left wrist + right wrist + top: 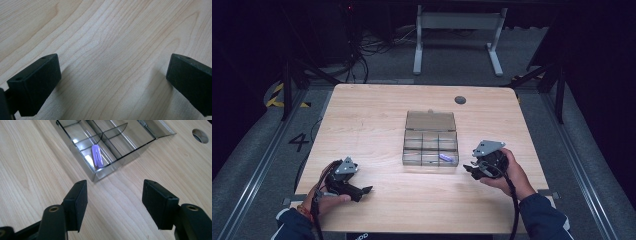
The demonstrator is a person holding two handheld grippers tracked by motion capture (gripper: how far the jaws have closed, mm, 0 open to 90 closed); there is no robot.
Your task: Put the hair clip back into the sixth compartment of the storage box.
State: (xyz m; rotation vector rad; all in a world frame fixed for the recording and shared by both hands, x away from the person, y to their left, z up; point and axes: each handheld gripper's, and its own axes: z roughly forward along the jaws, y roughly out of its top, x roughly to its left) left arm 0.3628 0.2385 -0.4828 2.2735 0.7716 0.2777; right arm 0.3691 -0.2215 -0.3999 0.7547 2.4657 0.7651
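Note:
A clear plastic compartment box lies open at the middle of the wooden table, its lid folded back. A small purple oblong piece lies in the box's near right corner compartment. My right gripper is just right of that corner, low over the wood, open with nothing between its jaws. My left gripper rests near the table's front left, open wide over bare wood, far from the box.
The wooden table has a round cable hole at the back right. A white desk frame and cables stand on the dark floor behind. The box's other compartments look empty.

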